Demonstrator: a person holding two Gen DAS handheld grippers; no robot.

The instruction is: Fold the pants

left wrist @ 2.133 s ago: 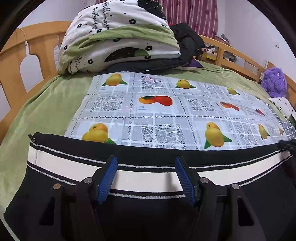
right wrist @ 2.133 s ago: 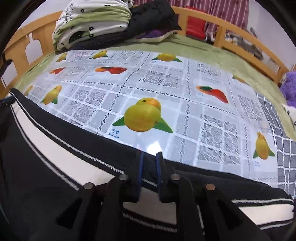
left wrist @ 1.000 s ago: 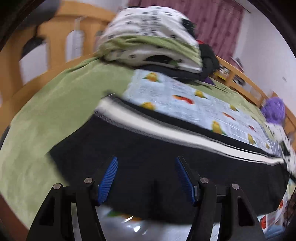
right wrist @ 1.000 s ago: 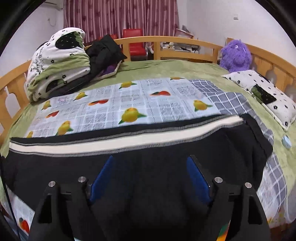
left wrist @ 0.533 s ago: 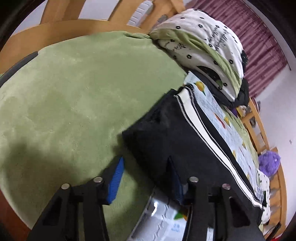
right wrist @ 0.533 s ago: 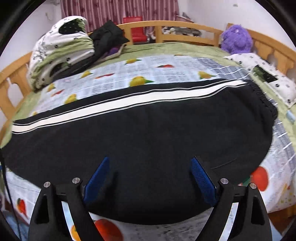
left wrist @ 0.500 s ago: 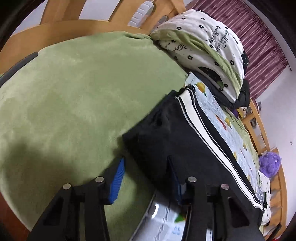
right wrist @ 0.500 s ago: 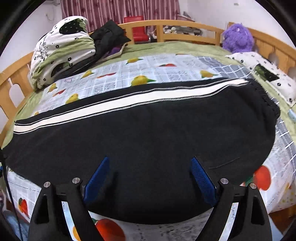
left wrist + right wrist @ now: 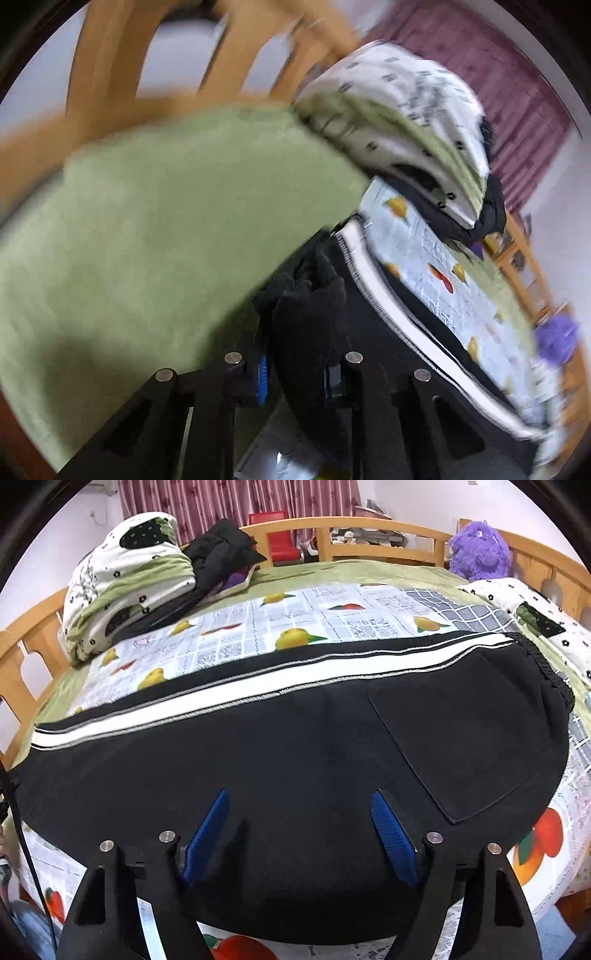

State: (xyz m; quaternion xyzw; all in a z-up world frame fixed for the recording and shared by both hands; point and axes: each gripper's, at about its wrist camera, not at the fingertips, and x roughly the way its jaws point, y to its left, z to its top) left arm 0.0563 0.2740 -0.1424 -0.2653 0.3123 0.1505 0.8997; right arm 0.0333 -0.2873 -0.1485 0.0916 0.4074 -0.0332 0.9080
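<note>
1. Wooden rails of the bed frame curve across the top of the right wrist view, with maroon striped curtains behind them.
2. Over the bed lies a green blanket, and on top of it a fruit-print sheet with mangoes and red fruit in a grey grid.
3. At the upper left of the right wrist view sits a rolled white-and-green quilt, with a black jacket just beside it.
4. A purple plush toy sits at the upper right, near the rail.
5. The black pants lie spread flat across the fruit-print sheet, filling the middle of the right wrist view; the white side stripe runs along their far edge, and a patch pocket shows at the right.
6. The right hand-held gripper hovers over the near edge of the pants with its blue pads spread wide, gripping nothing.
7. In the blurred left wrist view, the left hand-held gripper has its jaws closed on a bunched end of the pants, at the bottom centre of the frame, where the fabric meets the green blanket.
</note>
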